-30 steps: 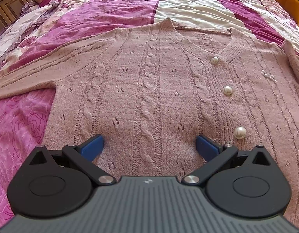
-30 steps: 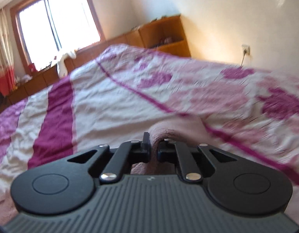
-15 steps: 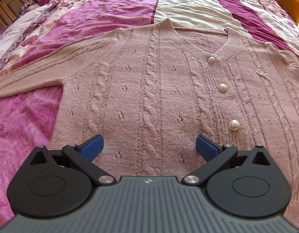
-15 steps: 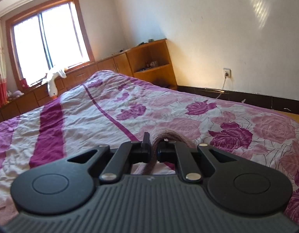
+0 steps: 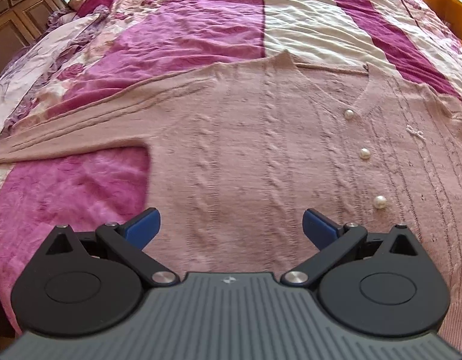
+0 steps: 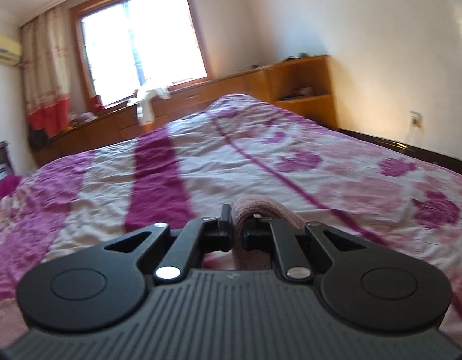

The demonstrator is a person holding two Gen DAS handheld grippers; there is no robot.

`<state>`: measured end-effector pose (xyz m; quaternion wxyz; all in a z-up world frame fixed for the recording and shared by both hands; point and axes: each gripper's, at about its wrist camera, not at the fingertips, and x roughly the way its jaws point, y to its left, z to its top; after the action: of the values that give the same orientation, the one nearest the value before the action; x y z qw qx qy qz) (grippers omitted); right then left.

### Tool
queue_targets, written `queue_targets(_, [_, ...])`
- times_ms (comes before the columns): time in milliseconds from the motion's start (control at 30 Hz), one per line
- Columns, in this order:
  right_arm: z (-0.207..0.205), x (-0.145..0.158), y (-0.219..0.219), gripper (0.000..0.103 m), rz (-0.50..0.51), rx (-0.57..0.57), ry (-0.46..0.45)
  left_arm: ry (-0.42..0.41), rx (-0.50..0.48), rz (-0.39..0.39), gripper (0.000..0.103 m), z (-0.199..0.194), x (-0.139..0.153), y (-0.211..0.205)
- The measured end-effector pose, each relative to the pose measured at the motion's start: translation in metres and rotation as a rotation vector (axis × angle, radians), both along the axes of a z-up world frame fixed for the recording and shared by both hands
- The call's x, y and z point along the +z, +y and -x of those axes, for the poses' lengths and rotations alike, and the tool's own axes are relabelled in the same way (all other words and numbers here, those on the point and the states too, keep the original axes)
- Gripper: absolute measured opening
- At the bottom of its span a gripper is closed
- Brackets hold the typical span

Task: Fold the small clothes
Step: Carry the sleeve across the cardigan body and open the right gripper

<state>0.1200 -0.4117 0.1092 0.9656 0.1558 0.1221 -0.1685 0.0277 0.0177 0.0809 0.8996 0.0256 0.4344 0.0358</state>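
Sunlit bedding in magenta and cream stripes carried a pink cardigan, spread flat with its pearl buttons up and one sleeve stretched out to the left. Above it the left gripper hung with jaws spread wide (nothing between them). The right gripper pinched a fold of the pink knit.

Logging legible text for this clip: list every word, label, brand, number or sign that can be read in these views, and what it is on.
No readable text in either view.
Left gripper housing: small pale emblem, a mark, not letters.
Right gripper housing: faint emblem, too blurred to read.
Pink cardigan: small white embroidery, no letters legible.
Red container on the window ledge: too blurred to tell.
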Motion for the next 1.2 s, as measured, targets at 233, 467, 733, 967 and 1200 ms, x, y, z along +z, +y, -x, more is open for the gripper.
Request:
queue_targets(233, [-0.029, 0.014, 0.076, 0.009, -0.016, 0.127, -0.023, -0.005, 0.048, 0.0, 0.103, 0.009, 0.008, 0.047])
queue_targets(467, [-0.051, 0.022, 0.158, 0.009, -0.007, 0.277, -0.044, -0.036, 0.097, -0.003, 0.103, 0.016, 0.011, 0.082])
queue_targets(733, [-0.072, 0.0, 0.247, 0.009, 0.048, 0.441, -0.019, -0.044, 0.113, 0.043, 0.103, 0.018, 0.006, 0.102])
queue_targets(967, [-0.087, -0.043, 0.309, 0.009, 0.053, 0.536, 0.086, -0.049, 0.133, 0.074, 0.103, 0.019, -0.002, 0.115])
queue_targets(1200, [-0.093, -0.076, 0.35, 0.009, 0.053, 0.591, 0.181, -0.058, 0.162, 0.091, 0.103, 0.024, -0.005, 0.132])
